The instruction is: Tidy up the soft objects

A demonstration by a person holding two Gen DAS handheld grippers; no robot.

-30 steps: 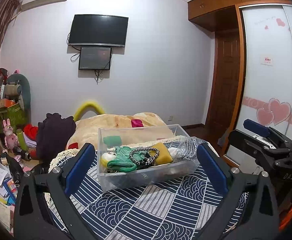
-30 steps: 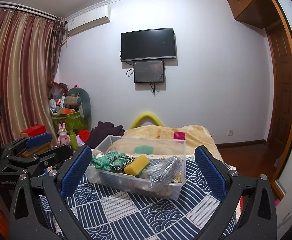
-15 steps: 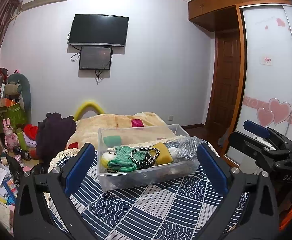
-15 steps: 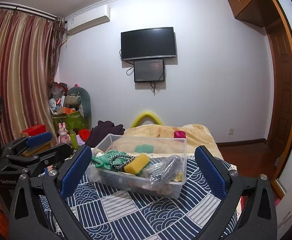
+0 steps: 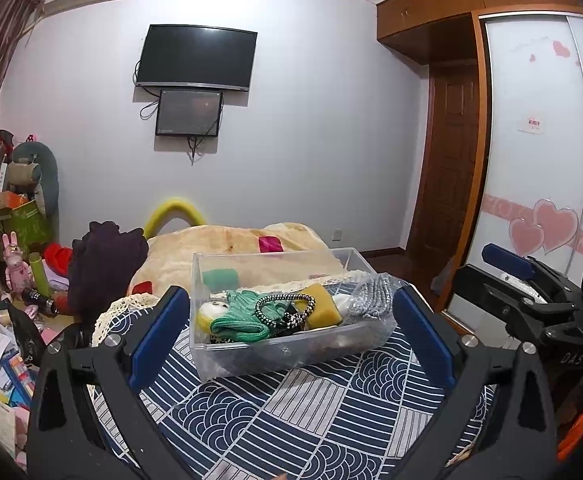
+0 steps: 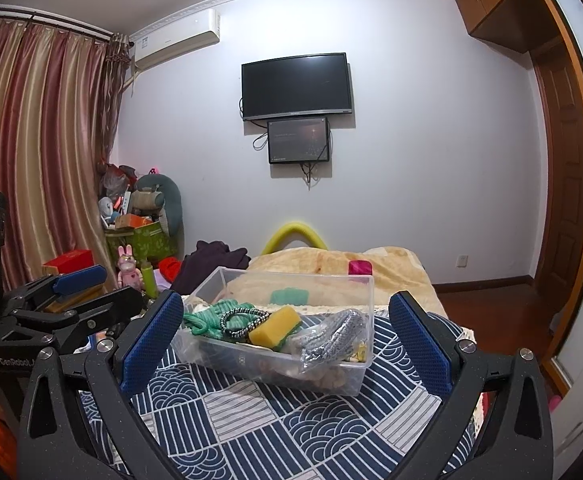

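A clear plastic bin (image 5: 275,356) (image 6: 355,378) stands on a navy patterned cloth (image 5: 323,412) (image 6: 275,420). It holds a green rope (image 5: 239,320) (image 6: 205,316), a black-and-white braided loop (image 5: 287,308) (image 6: 243,320), a yellow sponge (image 5: 323,308) (image 6: 275,326), a green sponge (image 5: 219,279) (image 6: 289,295) and a grey cord in a plastic bag (image 5: 371,296) (image 6: 333,334). My left gripper (image 5: 291,340) is open and empty in front of the bin. My right gripper (image 6: 285,344) is open and empty in front of it too.
A beige blanket (image 5: 231,244) (image 6: 331,264) with a pink item (image 5: 270,244) (image 6: 359,267) lies behind the bin. A dark garment (image 5: 103,256), a yellow foam arch (image 5: 175,212), toys and boxes (image 5: 15,240) crowd the left. A wardrobe (image 5: 531,168) stands right.
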